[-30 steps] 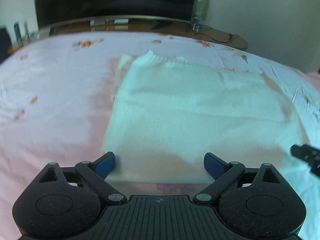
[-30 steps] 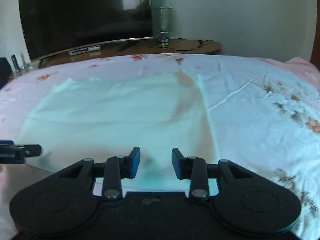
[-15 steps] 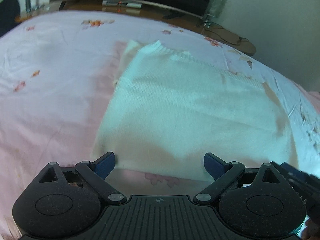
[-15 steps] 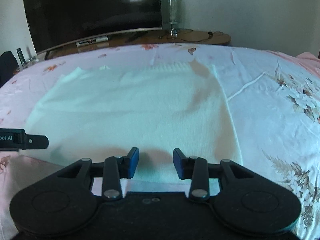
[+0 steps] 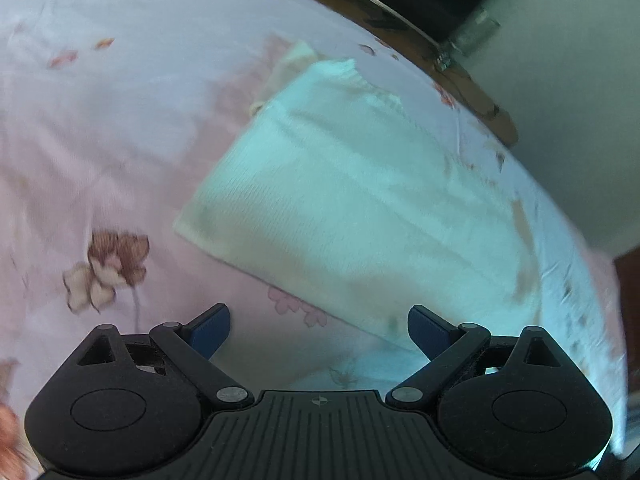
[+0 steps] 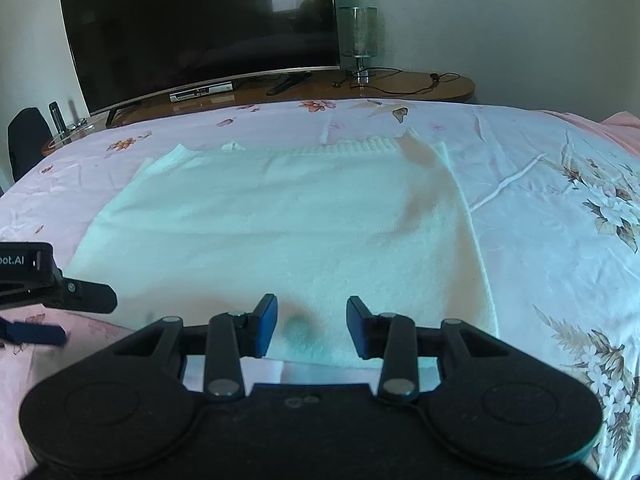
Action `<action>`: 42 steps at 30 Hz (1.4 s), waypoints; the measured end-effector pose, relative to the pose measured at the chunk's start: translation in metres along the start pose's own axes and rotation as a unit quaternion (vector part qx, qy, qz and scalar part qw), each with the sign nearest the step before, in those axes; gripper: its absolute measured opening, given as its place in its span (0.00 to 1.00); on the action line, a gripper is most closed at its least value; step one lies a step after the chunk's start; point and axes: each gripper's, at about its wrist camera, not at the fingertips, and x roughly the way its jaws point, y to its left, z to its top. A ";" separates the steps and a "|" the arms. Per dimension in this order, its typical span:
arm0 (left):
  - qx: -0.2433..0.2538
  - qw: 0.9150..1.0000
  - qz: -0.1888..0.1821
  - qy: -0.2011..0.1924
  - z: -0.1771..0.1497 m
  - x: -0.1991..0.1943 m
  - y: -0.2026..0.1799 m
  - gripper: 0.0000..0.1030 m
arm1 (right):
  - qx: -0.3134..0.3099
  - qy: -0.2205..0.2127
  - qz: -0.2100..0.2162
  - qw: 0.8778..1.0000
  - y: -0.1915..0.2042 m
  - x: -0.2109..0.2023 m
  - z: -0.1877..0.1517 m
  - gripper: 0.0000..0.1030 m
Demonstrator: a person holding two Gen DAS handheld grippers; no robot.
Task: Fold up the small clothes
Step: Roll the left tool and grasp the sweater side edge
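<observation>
A white knitted garment (image 6: pixel 280 232) lies flat and folded on the pink floral bedsheet (image 6: pixel 560 220). It also shows in the left wrist view (image 5: pixel 360 208), tilted and blurred. My right gripper (image 6: pixel 312 328) is open and empty, its fingertips over the garment's near hem. My left gripper (image 5: pixel 318 332) is open wide and empty, just short of the garment's near left edge; it also shows at the left edge of the right wrist view (image 6: pixel 48 304).
A large dark television (image 6: pixel 200 28) stands on a wooden shelf (image 6: pixel 420 84) beyond the bed, with a glass lamp (image 6: pixel 358 36) and cables beside it. A dark object (image 6: pixel 28 140) sits at the far left.
The left gripper has pulled back and swung left, tilting its view, so the garment now lies ahead and to its right. The right gripper has opened slightly wider and drawn back a little.
</observation>
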 end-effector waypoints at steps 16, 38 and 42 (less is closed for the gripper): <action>-0.153 0.977 -0.123 -0.078 0.006 0.024 0.034 1.00 | -0.013 0.002 0.028 1.000 0.029 0.021 0.006 0.38; -0.180 0.968 -0.134 -0.115 0.034 0.064 0.035 0.08 | -0.055 -0.028 0.021 0.998 0.042 0.086 0.049 0.26; -0.159 0.970 -0.136 -0.124 0.042 0.061 0.027 0.08 | -0.120 -0.016 -0.012 0.993 0.055 0.097 0.037 0.23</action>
